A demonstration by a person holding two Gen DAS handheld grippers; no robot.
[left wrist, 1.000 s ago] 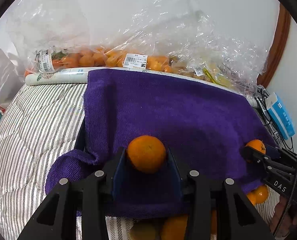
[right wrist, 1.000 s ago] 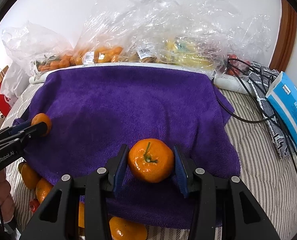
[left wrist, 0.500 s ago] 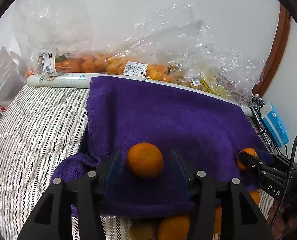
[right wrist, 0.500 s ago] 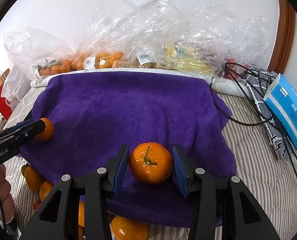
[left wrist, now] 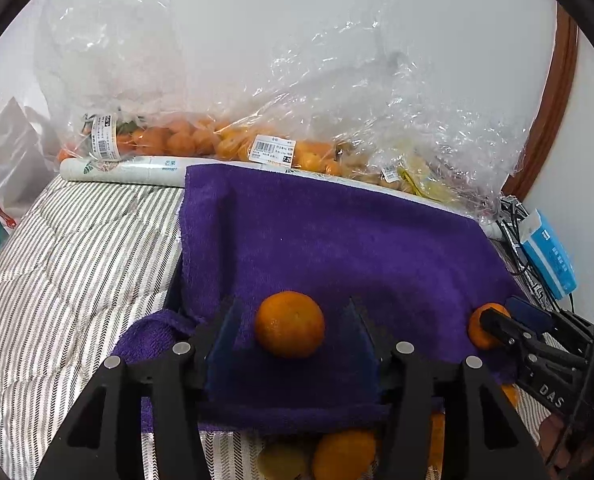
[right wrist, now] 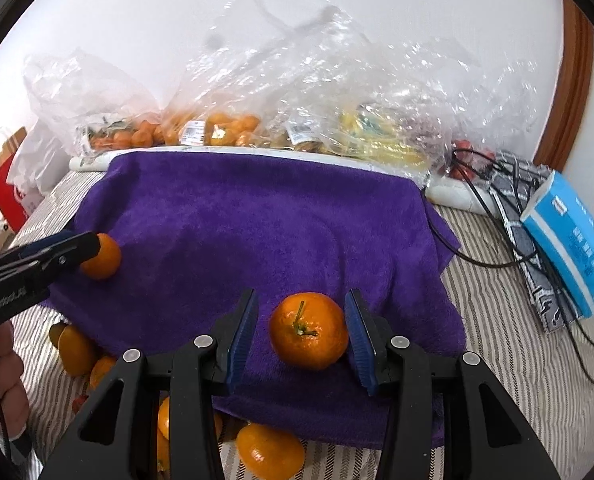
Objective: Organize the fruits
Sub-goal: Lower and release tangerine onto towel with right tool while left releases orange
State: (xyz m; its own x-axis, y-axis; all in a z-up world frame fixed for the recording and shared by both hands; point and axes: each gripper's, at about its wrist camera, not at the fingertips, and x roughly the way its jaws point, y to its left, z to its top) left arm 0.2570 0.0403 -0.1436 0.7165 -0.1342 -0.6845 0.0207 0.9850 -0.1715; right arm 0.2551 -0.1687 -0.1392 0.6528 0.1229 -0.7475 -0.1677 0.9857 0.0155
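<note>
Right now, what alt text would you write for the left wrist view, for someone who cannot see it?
An orange rests on a purple towel between the jaws of the left hand-held gripper, which are opening and stand clear of it. At the right edge, the right hand-held gripper has another orange between its jaws. Clear bags of fruit line the wall behind.

The left tool (left wrist: 291, 336) was opening, pads clear of the mandarin (left wrist: 289, 324) resting between them on the purple towel (left wrist: 337, 240); the right tool (left wrist: 493, 326) reached the towel's right edge.
</note>
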